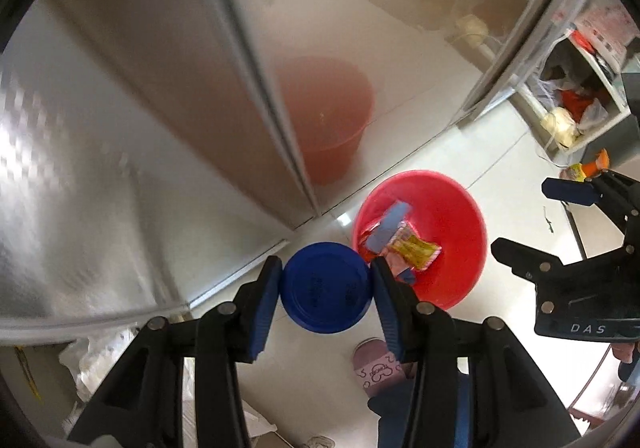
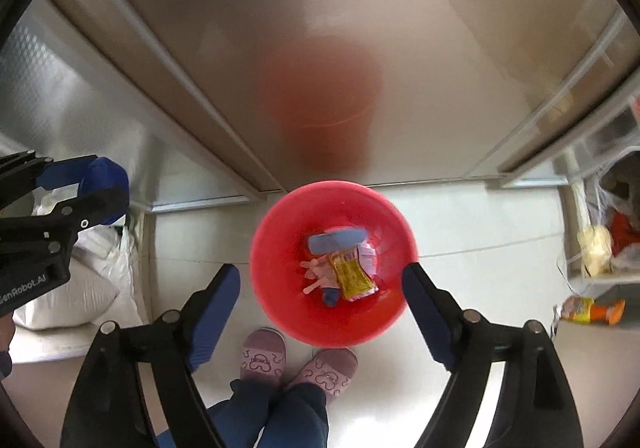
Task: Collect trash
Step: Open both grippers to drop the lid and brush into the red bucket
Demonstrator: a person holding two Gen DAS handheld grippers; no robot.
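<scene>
Several wrappers already lie in the red bin (image 2: 280,248) at frame centre, the left gripper (image 1: 326,284) clamps a blue lid (image 1: 326,288) beside it, and the right gripper (image 2: 320,288) gapes empty above.

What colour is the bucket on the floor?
The bucket is red, clearest in the right wrist view.

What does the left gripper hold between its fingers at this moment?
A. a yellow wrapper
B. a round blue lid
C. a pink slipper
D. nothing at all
B: in the left wrist view the left gripper is closed on the round blue lid, with one pad on each side of its rim, while the yellow wrapper lies in the red bucket.
</scene>
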